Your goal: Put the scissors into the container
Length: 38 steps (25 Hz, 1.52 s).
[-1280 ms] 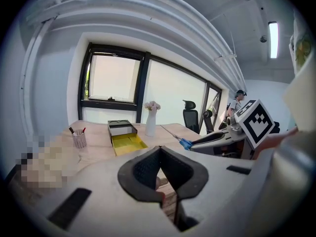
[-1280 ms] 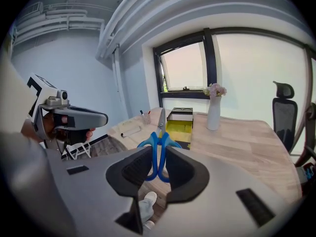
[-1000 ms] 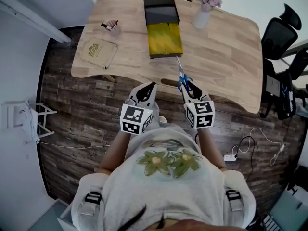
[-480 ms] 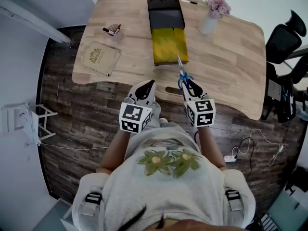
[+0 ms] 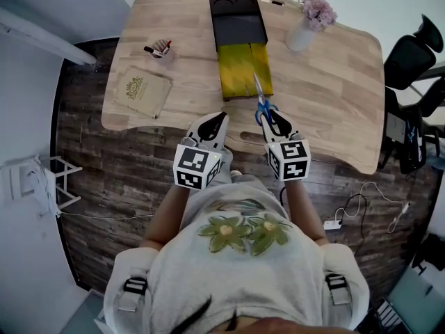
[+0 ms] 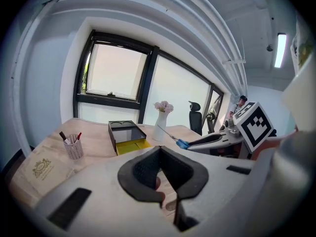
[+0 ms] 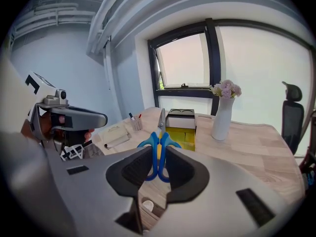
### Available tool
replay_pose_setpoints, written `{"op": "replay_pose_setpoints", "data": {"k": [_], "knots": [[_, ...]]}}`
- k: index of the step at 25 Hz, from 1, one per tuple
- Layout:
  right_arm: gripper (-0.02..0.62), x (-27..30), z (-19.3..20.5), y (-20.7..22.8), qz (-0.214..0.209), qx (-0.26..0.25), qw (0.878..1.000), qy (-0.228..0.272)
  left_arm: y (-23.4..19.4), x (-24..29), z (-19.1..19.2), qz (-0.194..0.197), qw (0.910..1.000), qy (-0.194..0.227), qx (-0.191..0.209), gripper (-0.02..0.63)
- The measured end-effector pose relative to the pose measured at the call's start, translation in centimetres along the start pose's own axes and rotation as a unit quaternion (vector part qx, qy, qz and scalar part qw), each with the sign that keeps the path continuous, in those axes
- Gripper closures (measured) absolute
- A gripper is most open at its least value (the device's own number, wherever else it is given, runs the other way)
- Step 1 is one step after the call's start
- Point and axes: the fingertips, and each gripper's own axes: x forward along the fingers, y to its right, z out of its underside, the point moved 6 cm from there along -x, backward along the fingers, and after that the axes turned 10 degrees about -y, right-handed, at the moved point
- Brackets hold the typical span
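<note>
Blue-handled steel scissors (image 7: 159,138) are clamped by their loops between the fingers (image 7: 134,171) of the right gripper (image 7: 159,150), blades pointing up-frame over the wooden worktop (image 5: 327,82) toward the yellow-and-black open container (image 5: 243,65) at top centre, probably for a tip-first drop, while the left gripper (image 6: 159,154) idles left of centre, its fingers together on nothing.

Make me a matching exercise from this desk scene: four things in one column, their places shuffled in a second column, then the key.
Things:
1. scissors
2. vase
3. pen cup
4. booklet

Places (sides as in the head view):
A. lying flat at the desk's near left corner
B. standing right of the container
C. clamped in the right gripper
D. standing left of the container, farther back

Pairs: 1-C, 2-B, 3-D, 4-A
</note>
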Motion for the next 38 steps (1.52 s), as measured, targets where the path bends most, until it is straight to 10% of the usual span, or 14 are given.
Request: {"op": "replay_pose_setpoints", "data": {"k": [38], "knots": [[0.512, 9.5, -6.3, 1.1, 0.037, 0.014, 0.998, -0.053, -11.6, 5.9, -3.9, 0.053, 0.9974, -0.048, 0.004, 0.601]]}}
